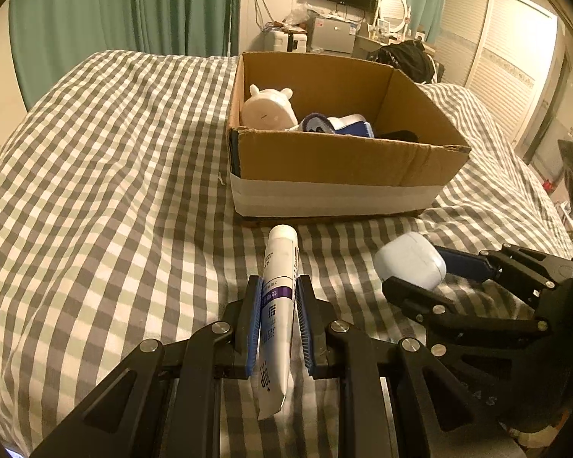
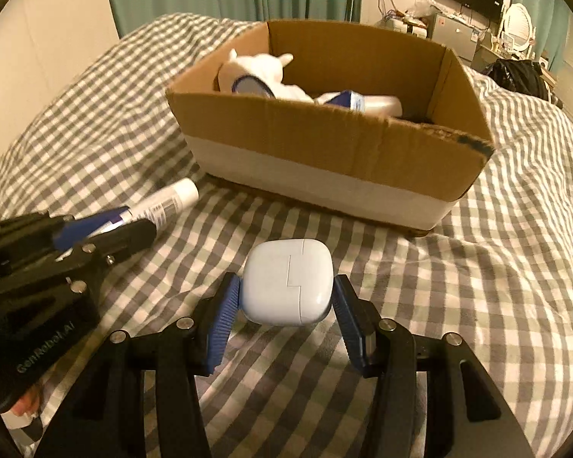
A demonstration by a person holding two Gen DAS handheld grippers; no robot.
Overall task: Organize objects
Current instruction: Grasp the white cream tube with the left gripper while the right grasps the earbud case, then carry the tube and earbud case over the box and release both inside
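Note:
My left gripper is shut on a white tube with a purple band, cap pointing toward the cardboard box. The tube also shows in the right wrist view, held by the left gripper. My right gripper is shut on a pale blue earbud case, just above the checked bedcover. The case and right gripper show at the right of the left wrist view. The box holds a white toy and a blue-and-white item.
The box stands on a bed with a grey-and-white checked cover, just beyond both grippers. Green curtains hang behind the bed. A cluttered desk with a mirror and a black bag lie past the box.

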